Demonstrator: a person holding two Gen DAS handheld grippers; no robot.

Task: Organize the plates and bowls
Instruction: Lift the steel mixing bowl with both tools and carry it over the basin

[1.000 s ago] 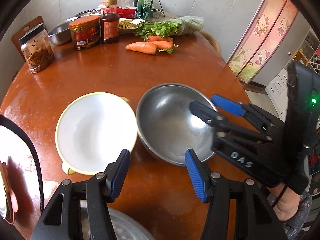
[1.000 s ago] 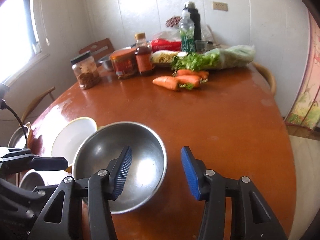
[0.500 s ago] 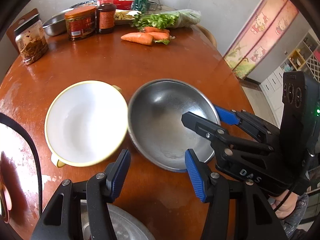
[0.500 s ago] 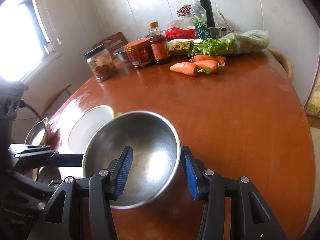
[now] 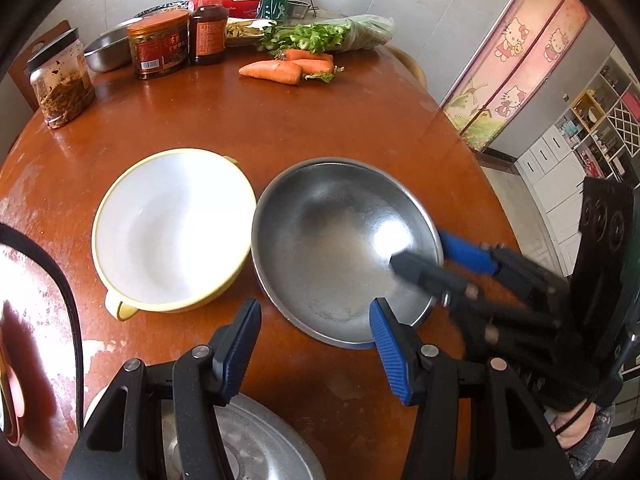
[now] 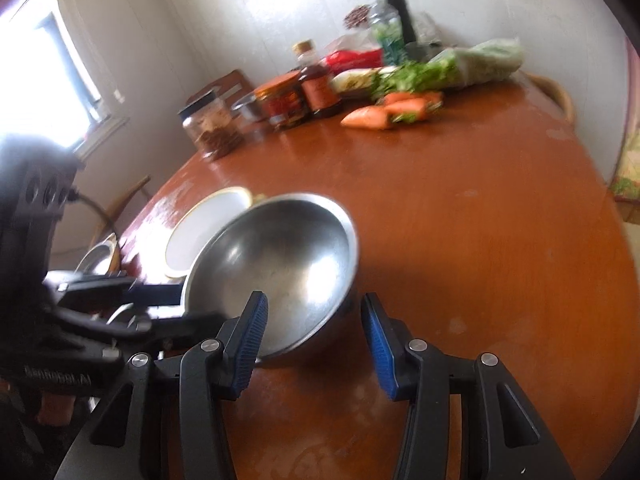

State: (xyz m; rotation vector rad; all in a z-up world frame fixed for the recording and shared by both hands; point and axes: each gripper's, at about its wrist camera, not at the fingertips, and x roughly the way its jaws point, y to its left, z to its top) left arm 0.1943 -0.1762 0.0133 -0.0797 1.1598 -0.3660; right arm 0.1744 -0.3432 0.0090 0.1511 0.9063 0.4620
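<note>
White bowl [image 5: 172, 228]: sits mouth up on the counter [image 5: 320, 120], just left of the steel bowl, rims touching or nearly so; a small yellow handle [image 5: 120, 309] points toward the camera, a second one shows at the far rim, so its long axis runs near to far.
Steel bowl [image 5: 340, 248]: mouth up, tilted in the right wrist view with its right rim raised; round, no long axis.
Left gripper [image 5: 316, 344]: fingers spread wide, holding nothing, above the counter just in front of the steel bowl's near rim.
Right gripper [image 6: 314, 336]: fingers apart and straddling the steel bowl's rim, the black one inside, the blue one outside to the right; the view is blurred, so whether the pads press the metal cannot be told.
Metal lid or plate [image 5: 256, 444]: in front of the steel bowl, largely hidden behind the left gripper and cut off by the frame edge.
Far from the steel bowl: jars [image 5: 160, 44], a sauce bottle [image 5: 208, 24], carrots [image 5: 288, 68] and bagged greens [image 5: 332, 32] along the counter's back edge.
</note>
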